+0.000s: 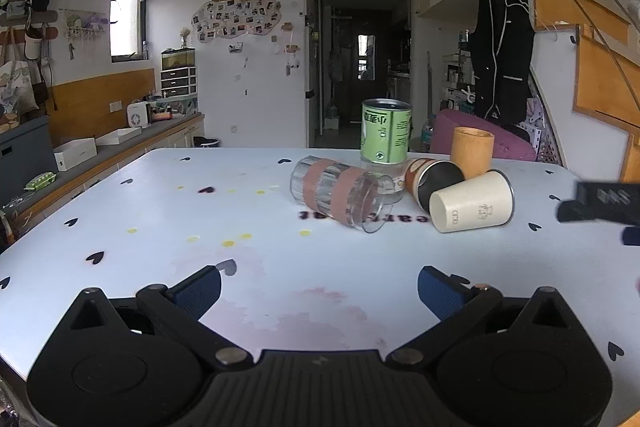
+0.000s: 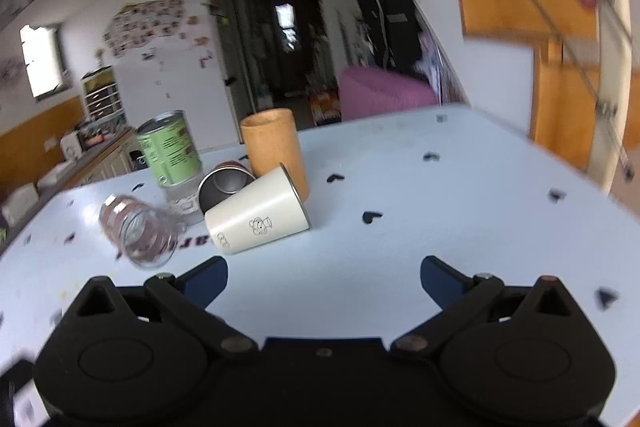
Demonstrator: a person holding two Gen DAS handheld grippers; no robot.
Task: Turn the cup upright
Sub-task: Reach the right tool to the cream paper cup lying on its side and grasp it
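Nearest the cameras, the left gripper and the right gripper both stand spread wide with nothing between the blue pads, each hovering over bare table short of the cluster. Next out, toward the middle-right of the table, three vessels lie on their sides: a clear ribbed glass on the left, a cream cup on the right with its closed base toward the left camera and its mouth facing far-right, and behind them a dark-lined cup with its mouth toward the viewer. Which of these the task means cannot be told; the cream cup sits most squarely ahead of the right gripper and is judged the likely target. It appears to touch the dark-lined cup, so a grasp may nudge that neighbour. Lying round-sided, all three could roll if pushed, the glass toward the near-left table edge. Farther back stand a tan wooden cup and a green tin perched on a clear vessel; swinging the cream cup upright risks striking the wooden cup just behind it, and a knock to the tin's support could topple it. The right wrist view is blurred, so fine clearances are uncertain.
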